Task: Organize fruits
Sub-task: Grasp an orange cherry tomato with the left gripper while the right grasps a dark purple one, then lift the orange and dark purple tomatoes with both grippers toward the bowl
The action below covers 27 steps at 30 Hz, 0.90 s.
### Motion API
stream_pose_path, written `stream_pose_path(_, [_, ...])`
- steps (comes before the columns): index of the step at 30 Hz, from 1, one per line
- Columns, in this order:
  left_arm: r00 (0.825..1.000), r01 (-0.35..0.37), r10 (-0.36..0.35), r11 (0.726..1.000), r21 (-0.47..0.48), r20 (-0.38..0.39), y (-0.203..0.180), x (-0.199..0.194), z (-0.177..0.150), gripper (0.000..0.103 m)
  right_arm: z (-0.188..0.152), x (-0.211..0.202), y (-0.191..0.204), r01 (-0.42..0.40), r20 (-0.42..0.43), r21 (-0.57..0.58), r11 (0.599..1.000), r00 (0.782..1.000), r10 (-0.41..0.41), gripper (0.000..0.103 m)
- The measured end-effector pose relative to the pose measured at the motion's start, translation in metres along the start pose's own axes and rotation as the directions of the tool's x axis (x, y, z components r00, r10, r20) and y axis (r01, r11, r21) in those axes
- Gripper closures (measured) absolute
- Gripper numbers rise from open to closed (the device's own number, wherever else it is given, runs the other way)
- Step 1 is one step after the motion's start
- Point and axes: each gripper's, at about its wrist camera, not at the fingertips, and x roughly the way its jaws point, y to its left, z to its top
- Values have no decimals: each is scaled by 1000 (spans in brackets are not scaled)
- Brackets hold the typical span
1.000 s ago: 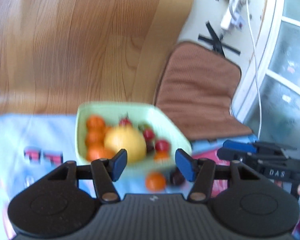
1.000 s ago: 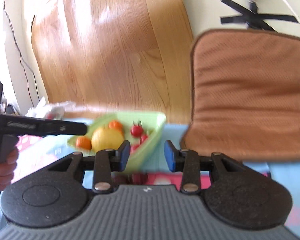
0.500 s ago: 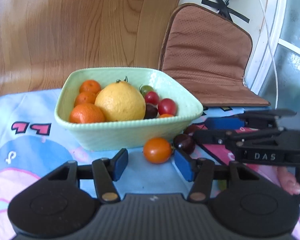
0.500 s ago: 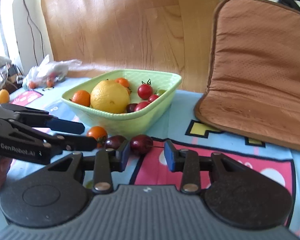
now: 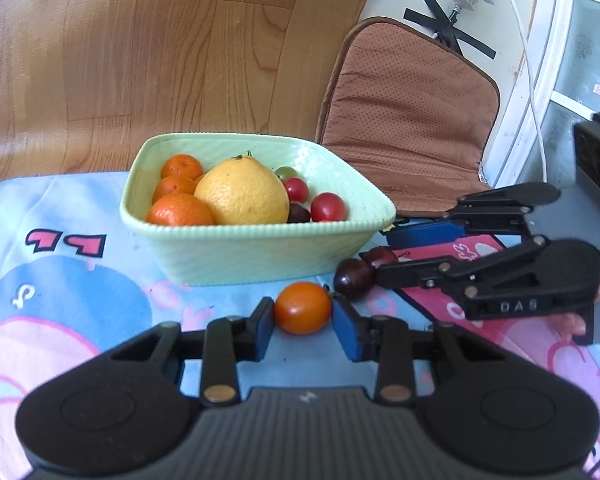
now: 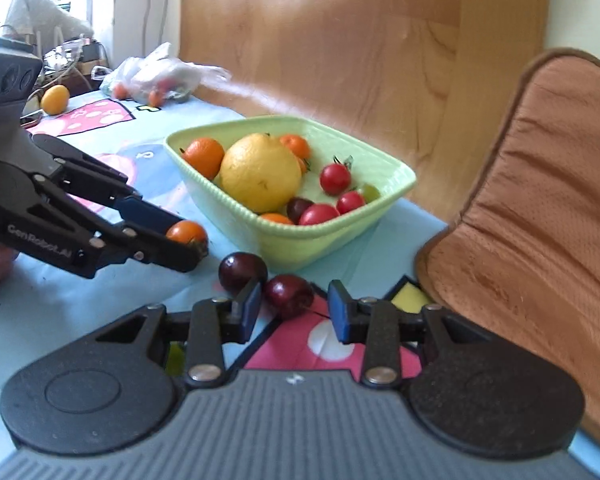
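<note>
A pale green bowl [image 5: 260,256] [image 6: 364,220] holds oranges, a large yellow citrus [image 5: 244,192] and several cherry tomatoes. In front of it on the cloth lie an orange tomato [image 5: 303,307] [image 6: 186,232] and two dark red fruits [image 6: 242,270] [image 6: 289,295]. My left gripper [image 5: 303,322] has closed around the orange tomato, both pads touching it. My right gripper [image 6: 294,308] is open with the nearer dark fruit between its fingers, touching the left pad only. It also shows in the left wrist view [image 5: 412,250].
A brown seat cushion [image 5: 412,120] [image 6: 540,208] leans at the right behind the bowl. A wooden panel stands behind. A plastic bag of fruit [image 6: 160,76] and a yellow fruit [image 6: 55,99] lie far left on the patterned tablecloth [image 5: 60,280].
Both grippers came down and forward to the table. The left one closed its fingers on the orange tomato. The right one moved up around the dark fruit.
</note>
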Motion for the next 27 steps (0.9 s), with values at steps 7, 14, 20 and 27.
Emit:
stream_pose_path(7, [1000,-15,16,1000,-9,7,-2,-11,-8,71,-12,-5,0,-19,-28,47,999,999,21,76])
stream_pose_path(14, [1000,-20,20,999,-29,13,-7,-39,-26,71,-17,-54,27,65,70,130,989,995,-74,76])
stream_pose_path(20, [1000,8,-8,1000,0,23,-18,-75,-53,71,-35,-100,83,16,132,174,985,991,-40,76])
stream_pose_path(27, [1000,2,-3,998,55,18,-32,-99,-81,71,-63,-87,135,27,56,222,975,998,-41,76])
